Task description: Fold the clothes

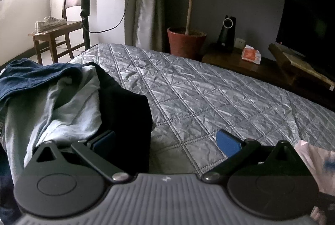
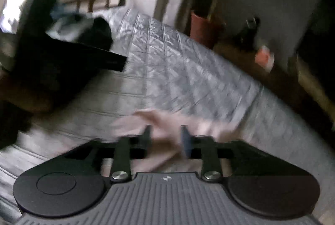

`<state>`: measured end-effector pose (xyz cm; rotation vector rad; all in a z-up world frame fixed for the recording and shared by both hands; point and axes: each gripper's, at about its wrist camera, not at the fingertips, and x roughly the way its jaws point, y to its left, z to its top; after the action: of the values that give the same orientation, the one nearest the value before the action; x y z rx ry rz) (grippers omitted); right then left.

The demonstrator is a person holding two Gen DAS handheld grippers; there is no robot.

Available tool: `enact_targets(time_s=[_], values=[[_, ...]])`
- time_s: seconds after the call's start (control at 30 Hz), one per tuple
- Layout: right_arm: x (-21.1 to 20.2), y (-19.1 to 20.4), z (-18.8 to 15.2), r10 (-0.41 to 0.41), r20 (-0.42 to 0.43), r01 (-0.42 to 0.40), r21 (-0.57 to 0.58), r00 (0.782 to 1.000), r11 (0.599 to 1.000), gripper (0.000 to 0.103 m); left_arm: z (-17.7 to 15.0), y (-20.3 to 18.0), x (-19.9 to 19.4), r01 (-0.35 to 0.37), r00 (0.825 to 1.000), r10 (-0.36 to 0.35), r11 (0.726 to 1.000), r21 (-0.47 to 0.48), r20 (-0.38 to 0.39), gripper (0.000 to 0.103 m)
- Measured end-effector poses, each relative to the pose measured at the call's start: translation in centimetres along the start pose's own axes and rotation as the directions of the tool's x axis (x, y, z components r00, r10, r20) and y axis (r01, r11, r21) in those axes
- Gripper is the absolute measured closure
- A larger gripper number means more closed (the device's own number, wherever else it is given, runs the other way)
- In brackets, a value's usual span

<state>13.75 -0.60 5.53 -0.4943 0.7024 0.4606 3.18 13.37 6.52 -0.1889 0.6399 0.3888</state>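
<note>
My left gripper [image 1: 166,142] is open wide, low over the grey quilted bed cover [image 1: 199,89], with nothing between its blue pads. Its left finger [image 1: 104,141] is right against a heap of clothes: a black garment [image 1: 125,103], a pale blue-grey one [image 1: 69,103] and a navy one [image 1: 35,76]. A pink garment [image 1: 312,158] shows at the lower right edge. The right wrist view is blurred. There my right gripper [image 2: 165,138] has its fingers apart over the pink garment [image 2: 167,120], which lies crumpled on the bed cover [image 2: 178,70] and fills the gap; no pad visibly presses it.
Past the bed's far edge stand a potted tree [image 1: 186,43], a standing fan [image 1: 85,7], a wooden chair [image 1: 54,34] with white sneakers, and a low wooden bench [image 1: 240,61] with a tissue pack, a speaker and a dark screen [image 1: 307,11]. The left tool's black housing [image 2: 69,51] is at the left.
</note>
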Motion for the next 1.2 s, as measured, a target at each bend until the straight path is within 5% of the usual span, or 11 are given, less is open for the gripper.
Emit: enact_targets(time_s=[0.17,0.47,0.53,0.6,0.7,0.8,0.9,1.0,1.07,1.17,1.2], values=[[3.2,0.8,1.2,0.007,-0.026,-0.013,-0.256,1.0,0.966,0.034,-0.1,-0.1,0.3,-0.01,1.0,0.01,1.0,0.019,-0.016,0.001],[8.2,2.1,1.6,0.037,-0.146,-0.097,-0.434,0.989,0.896,0.042,-0.2,-0.1,0.2,-0.009,1.0,0.009,1.0,0.024,-0.019,0.001],[9.0,0.9,2.2,0.07,-0.185,-0.132,-0.348,0.98,0.928,0.092,-0.3,-0.2,0.2,-0.008,1.0,0.009,1.0,0.026,-0.022,0.001],[8.9,-0.8,2.8,0.102,-0.171,-0.14,-0.225,0.98,0.964,0.097,-0.3,-0.3,0.2,0.001,1.0,0.0,1.0,0.026,-0.026,0.001],[6.7,-4.3,3.2,0.079,-0.064,-0.076,0.044,0.995,0.996,0.097,-0.3,-0.3,0.2,0.003,1.0,-0.002,1.0,0.027,-0.027,0.001],[3.1,-6.7,2.4,0.006,0.044,-0.017,0.268,0.999,0.963,0.097,-0.2,-0.1,0.1,-0.003,1.0,0.003,1.0,0.014,-0.024,0.001],[-0.9,-4.4,0.1,-0.002,0.104,-0.025,0.259,0.995,0.966,0.096,-0.2,0.0,0.2,-0.007,1.0,0.007,1.0,0.008,-0.023,0.001],[-1.9,0.9,-2.9,0.064,0.0,-0.063,0.119,0.998,0.991,0.089,-0.3,-0.2,0.2,-0.007,1.0,0.008,1.0,0.019,-0.025,0.001],[-1.5,2.5,-4.8,0.123,-0.078,-0.111,0.15,0.989,0.982,0.082,-0.3,-0.1,0.1,-0.007,1.0,0.007,1.0,0.018,-0.023,0.001],[-2.9,1.2,-6.0,0.191,-0.02,-0.176,0.305,0.981,0.936,0.072,-0.2,0.2,0.2,-0.012,1.0,0.013,1.0,0.006,-0.021,0.001],[-3.3,0.4,-6.1,0.199,0.008,-0.189,0.349,0.98,0.918,0.059,-0.2,0.3,0.2,-0.014,1.0,0.014,1.0,0.003,-0.021,0.001]])
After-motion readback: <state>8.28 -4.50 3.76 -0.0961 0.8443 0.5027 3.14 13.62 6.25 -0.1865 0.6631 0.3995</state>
